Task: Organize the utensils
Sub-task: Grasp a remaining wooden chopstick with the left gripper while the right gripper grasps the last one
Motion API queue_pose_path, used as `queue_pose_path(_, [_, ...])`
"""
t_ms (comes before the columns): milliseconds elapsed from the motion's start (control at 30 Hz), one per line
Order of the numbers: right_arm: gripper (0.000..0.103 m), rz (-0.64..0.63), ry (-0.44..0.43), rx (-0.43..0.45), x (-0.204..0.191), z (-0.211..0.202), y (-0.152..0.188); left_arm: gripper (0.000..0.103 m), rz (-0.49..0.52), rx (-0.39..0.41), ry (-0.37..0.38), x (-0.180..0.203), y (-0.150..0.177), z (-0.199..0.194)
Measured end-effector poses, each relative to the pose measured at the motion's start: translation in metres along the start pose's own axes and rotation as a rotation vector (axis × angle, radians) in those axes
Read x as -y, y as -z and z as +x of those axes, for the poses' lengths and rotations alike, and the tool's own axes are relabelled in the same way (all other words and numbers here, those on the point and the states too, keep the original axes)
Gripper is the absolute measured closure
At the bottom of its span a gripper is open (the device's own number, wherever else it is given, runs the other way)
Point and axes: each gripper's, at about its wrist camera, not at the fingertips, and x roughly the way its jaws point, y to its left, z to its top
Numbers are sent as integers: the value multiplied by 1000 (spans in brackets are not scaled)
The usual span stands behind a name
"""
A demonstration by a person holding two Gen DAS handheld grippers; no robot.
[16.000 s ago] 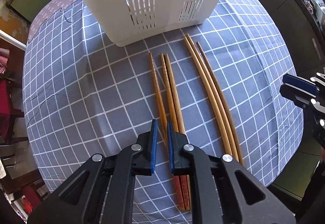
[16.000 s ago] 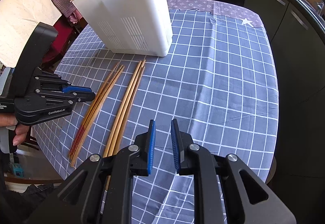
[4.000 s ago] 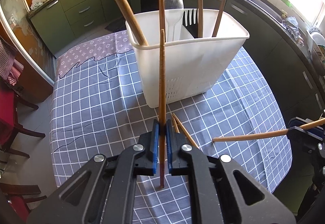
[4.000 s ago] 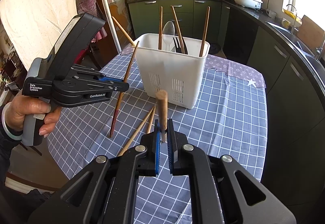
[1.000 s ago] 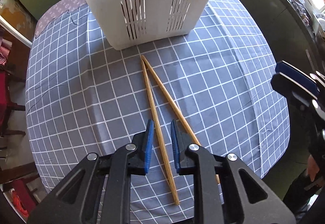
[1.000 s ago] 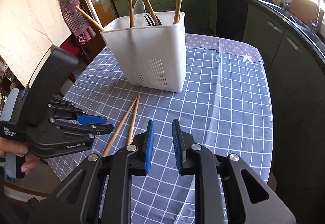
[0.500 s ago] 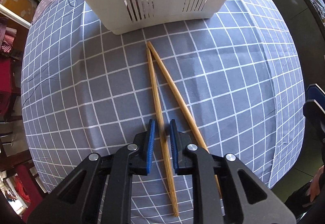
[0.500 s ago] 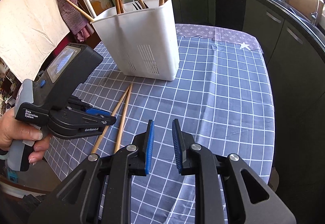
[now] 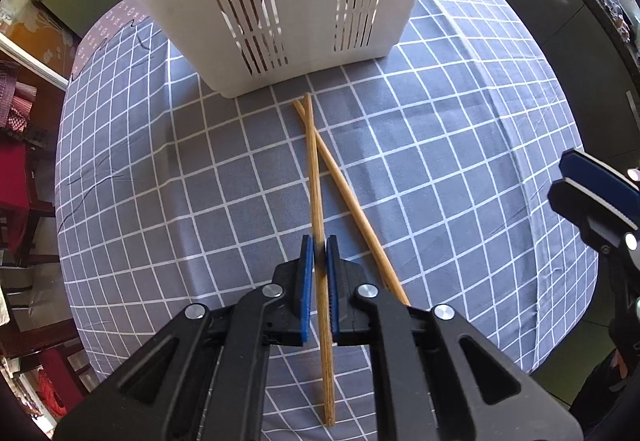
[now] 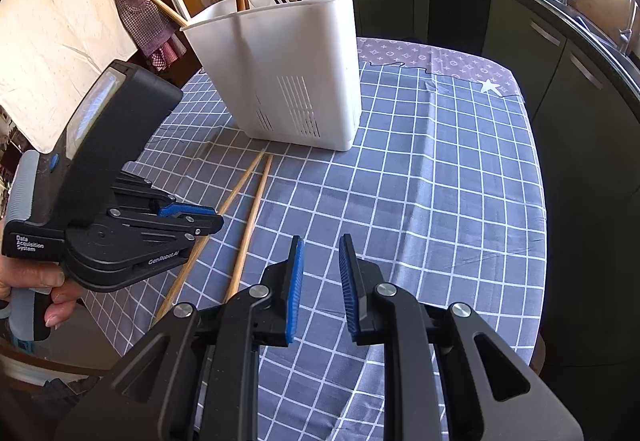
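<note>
Two long wooden chopsticks lie crossed on the grey checked tablecloth in front of a white slotted utensil holder [image 9: 288, 1]. My left gripper [image 9: 319, 247] is shut on one chopstick [image 9: 314, 169] near its thick end; the other chopstick [image 9: 352, 197] lies just to its right. In the right wrist view the left gripper [image 10: 212, 221] sits low over the left chopstick [image 10: 236, 189], with the second chopstick [image 10: 252, 221] beside it. The holder [image 10: 288, 81] has several chopsticks, a spoon and a fork in it. My right gripper [image 10: 319, 253] is open and empty above the cloth, and it shows in the left wrist view [image 9: 592, 185].
The table's near and right edges [image 10: 540, 201] drop off to the floor. Dark green kitchen cabinets [image 10: 520, 21] run behind and to the right. A red chair [image 9: 16, 177] stands left of the table.
My left gripper has closed its jaws on the left chopstick, and the chopsticks now cross near their tips. My right gripper has moved slightly nearer the table.
</note>
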Motion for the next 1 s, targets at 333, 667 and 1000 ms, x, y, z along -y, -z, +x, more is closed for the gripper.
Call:
queue_pose_path(333, [78, -19, -13, -61, -16, 23, -5, 96, 9, 112, 28, -10, 20, -46])
queue_pose_path(667, [78, -64, 0, -130, -40, 45, -15, 97, 3, 249, 67, -48, 43, -85])
queue_pose_path(1000, [78, -93, -4, -255, -69, 90, -30, 97, 15, 392, 51, -60, 61, -119])
